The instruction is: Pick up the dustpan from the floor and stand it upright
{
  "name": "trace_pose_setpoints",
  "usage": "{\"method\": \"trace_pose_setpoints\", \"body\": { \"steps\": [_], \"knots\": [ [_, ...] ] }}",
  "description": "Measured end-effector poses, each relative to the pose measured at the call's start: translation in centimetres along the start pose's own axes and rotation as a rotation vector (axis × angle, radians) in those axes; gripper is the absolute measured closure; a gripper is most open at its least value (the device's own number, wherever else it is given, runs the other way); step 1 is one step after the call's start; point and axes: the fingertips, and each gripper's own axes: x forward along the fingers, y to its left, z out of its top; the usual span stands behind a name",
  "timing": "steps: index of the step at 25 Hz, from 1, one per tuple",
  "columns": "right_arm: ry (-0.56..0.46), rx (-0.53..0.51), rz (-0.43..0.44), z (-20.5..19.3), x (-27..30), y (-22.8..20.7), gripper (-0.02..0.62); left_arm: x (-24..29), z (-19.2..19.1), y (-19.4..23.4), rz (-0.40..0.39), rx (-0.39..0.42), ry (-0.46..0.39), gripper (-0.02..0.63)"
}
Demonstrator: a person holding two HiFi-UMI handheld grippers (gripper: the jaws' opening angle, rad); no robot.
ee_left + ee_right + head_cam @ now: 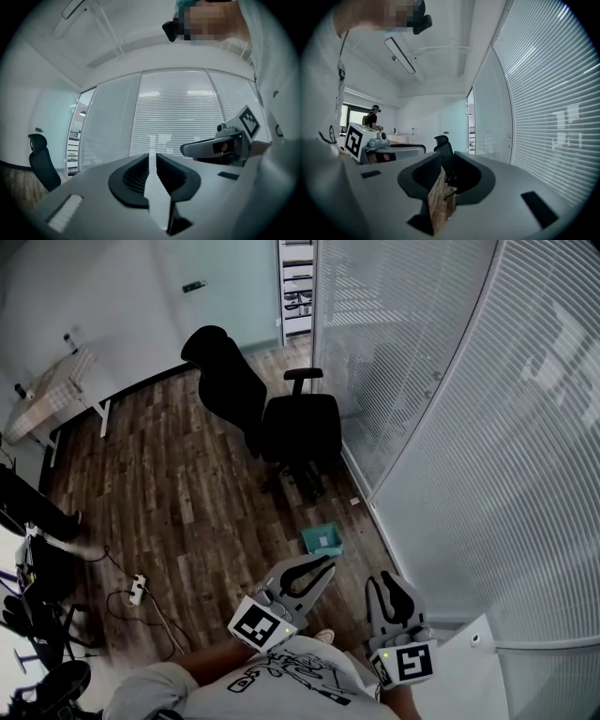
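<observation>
A small teal dustpan (322, 539) lies on the wood floor close to the foot of the glass wall, in the head view only. My left gripper (327, 564) hovers just short of it, pointing level, its jaws a narrow slit apart with nothing between them (152, 157). My right gripper (389, 579) is held to the right of the dustpan, apart from it. Its jaws stand open (446, 159), and only floor and the chair show through the gap. Neither gripper view shows the dustpan.
A black office chair (281, 423) stands beyond the dustpan. A curved glass wall with blinds (450, 427) runs along the right. A power strip (137, 590) with its cable lies on the floor at left, near a person's legs (37, 507). A white table (56, 390) is far left.
</observation>
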Motion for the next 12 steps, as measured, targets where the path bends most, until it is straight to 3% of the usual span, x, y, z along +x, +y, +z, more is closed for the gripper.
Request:
{"method": "trace_pose_setpoints", "body": {
  "steps": [12],
  "knots": [
    [-0.005,-0.002,-0.012,-0.17,-0.01,-0.36,0.52,0.44,-0.38,-0.16,-0.006,-0.011,0.006,0.56]
  ]
}}
